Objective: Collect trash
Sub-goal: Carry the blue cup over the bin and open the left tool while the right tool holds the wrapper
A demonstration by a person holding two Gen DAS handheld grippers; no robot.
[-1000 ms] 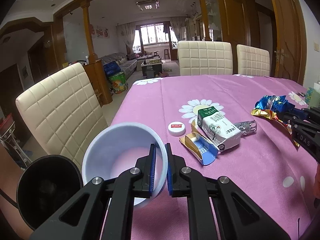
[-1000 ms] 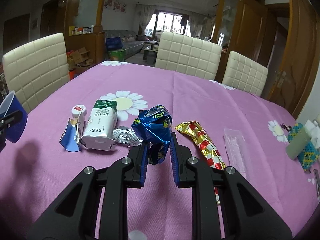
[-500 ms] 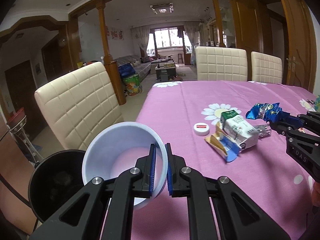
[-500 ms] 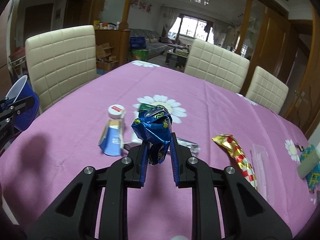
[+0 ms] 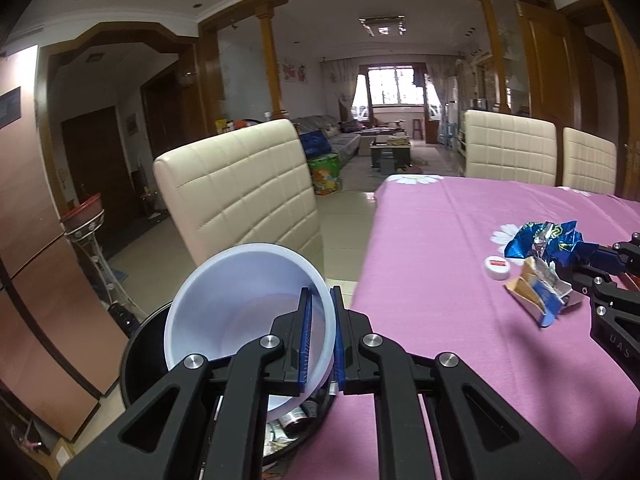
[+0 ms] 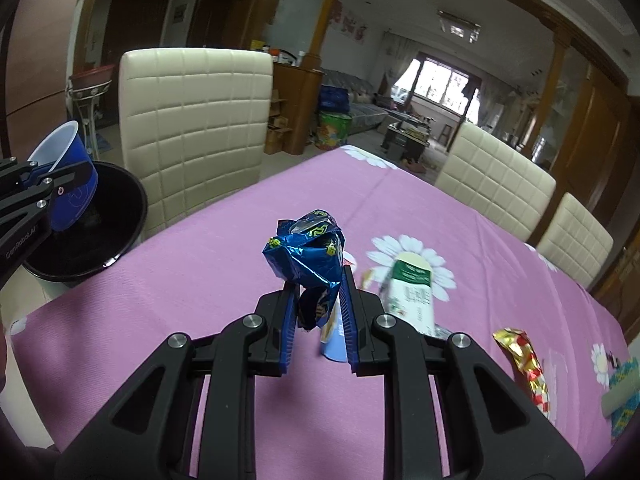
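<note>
Two claws loaded: left claw point(image 5: 320, 340) pinching cup point(image 5: 248, 312) rim over bin point(image 6: 92, 224), right claw point(image 6: 318, 320) clamped on blue wrapper point(image 6: 306, 254). Better tip cup first, then swing wrapper left over bin.

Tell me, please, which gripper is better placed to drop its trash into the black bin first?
Left: its gripper holds the blue cup right above the black bin, while the right gripper's wrapper hangs over the table.

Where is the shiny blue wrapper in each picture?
Left wrist view: the blue wrapper is at the far right, in the right gripper, above the purple tablecloth.
Right wrist view: the wrapper is in the middle, pinched between the gripper's pads.
Shared landmark: the black trash bin beside the table.
</note>
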